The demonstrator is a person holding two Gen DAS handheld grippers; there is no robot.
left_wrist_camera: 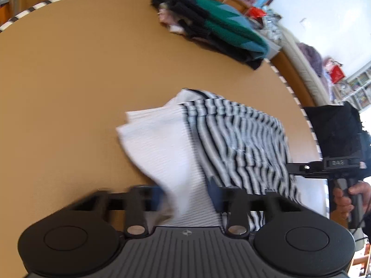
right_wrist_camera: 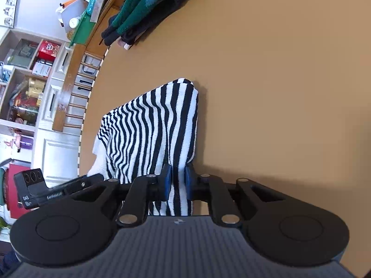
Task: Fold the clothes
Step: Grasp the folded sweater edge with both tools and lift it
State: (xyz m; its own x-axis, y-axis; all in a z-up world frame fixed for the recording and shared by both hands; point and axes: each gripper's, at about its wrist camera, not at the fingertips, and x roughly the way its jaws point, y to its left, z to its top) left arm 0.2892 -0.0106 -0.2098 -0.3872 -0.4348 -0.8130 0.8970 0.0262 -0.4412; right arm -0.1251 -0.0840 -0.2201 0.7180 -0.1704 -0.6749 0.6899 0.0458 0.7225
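Observation:
A black-and-white striped garment with a plain white part lies partly folded on the tan round table. In the left wrist view the picture is blurred; my left gripper is shut on a bunched white fold that rises from the table into its jaws. In the right wrist view the striped garment runs up between the blue pads of my right gripper, which is shut on a narrow pleat of it. The other gripper's body and a hand show at the right table edge.
A pile of dark, green and blue clothes lies at the far side of the table. A wooden chair back and cluttered shelves stand past the striped table edge.

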